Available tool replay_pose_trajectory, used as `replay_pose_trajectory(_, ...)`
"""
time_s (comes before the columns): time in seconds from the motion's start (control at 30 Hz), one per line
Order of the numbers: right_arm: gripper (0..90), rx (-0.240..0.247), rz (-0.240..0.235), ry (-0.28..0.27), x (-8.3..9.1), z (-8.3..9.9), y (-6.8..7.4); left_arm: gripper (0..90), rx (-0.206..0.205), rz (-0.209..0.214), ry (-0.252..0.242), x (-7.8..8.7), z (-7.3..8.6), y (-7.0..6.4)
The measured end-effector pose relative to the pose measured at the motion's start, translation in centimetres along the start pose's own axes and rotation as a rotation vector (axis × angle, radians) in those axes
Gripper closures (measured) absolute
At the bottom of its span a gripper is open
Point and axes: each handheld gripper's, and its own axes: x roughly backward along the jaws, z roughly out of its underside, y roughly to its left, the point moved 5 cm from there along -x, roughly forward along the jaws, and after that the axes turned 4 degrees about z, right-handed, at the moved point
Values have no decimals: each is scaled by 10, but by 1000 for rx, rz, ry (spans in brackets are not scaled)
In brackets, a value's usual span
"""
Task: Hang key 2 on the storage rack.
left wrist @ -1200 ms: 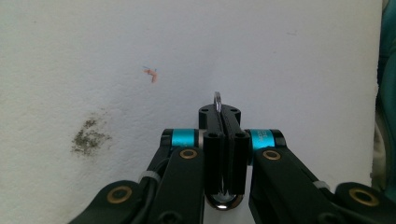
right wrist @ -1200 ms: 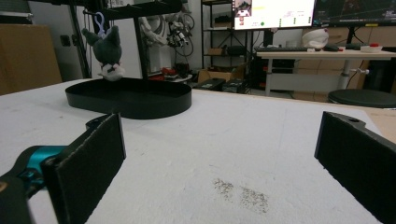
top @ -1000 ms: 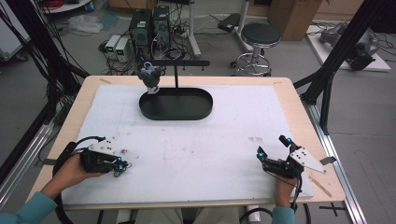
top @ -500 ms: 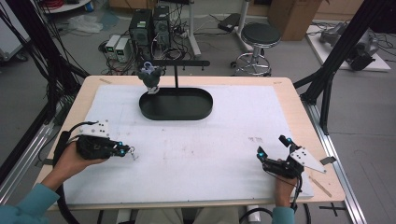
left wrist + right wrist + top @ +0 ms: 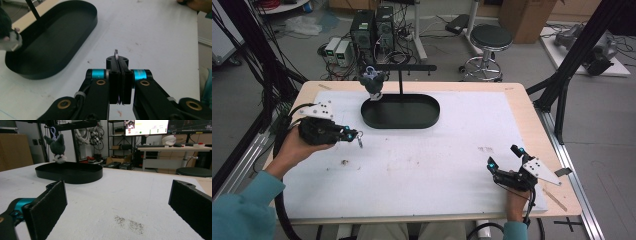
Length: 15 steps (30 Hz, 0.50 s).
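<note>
White sheeting covers the pale wooden table (image 5: 532,107), which stands in a workshop of computer towers and a round black stool (image 5: 492,37). The shallow black oval tray (image 5: 401,119) holds only a stand's post (a grey plush keychain (image 5: 373,82) hangs above its end). The left gripper (image 5: 119,75), raised left of the tray, is clamped on a thin metal key ring (image 5: 116,53) standing edge-on, pointing forward; the right gripper (image 5: 504,162) rests wide open, holding nothing.

The left tool (image 5: 353,135) has lifted, carrying a metal ring (image 5: 116,53).
</note>
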Motion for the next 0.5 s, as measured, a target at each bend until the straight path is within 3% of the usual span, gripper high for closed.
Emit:
replay_pose_trajectory(0.23, 10, 0, -1, 1, 0, 0, 0, 881, -20, -28, -5, -4, -36, 18)
replay_pose_trajectory(0.5, 10, 0, 2, 0, 0, 0, -1, 881, 4, -61, -17, -13, -61, 33)
